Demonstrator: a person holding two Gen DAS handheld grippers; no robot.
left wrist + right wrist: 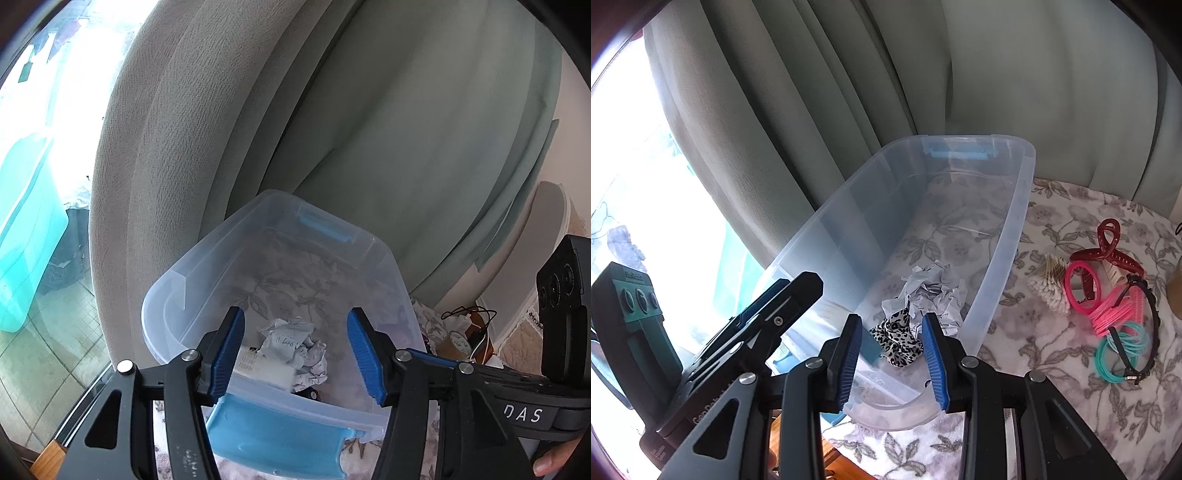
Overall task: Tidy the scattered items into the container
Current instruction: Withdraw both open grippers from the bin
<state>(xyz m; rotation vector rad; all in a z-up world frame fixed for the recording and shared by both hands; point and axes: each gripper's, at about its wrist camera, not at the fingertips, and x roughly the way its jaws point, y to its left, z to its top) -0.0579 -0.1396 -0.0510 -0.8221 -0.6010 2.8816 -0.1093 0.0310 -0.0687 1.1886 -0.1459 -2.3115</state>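
Observation:
A clear plastic bin (177, 291) (1008, 236) with blue latches stands on a floral cloth. Crumpled paper (295, 343) (934, 295) lies inside it, with a leopard-print scrunchie (897, 339) and a white box (258, 365). My left gripper (295, 354) is open and empty above the bin's near end. My right gripper (892, 362) is open and empty above the scrunchie. On the cloth right of the bin lie cotton swabs (1047, 286), a dark red hair claw (1104, 247), pink hair bands (1108, 310), teal hair bands (1123, 354) and a black headband (1154, 314).
Grey-green curtains (388, 129) (849, 92) hang close behind the bin. A bright window (55, 110) is on the left. A brown tape roll (458, 343) and black cord (465, 314) lie right of the bin. The table's wooden edge (46, 458) shows at lower left.

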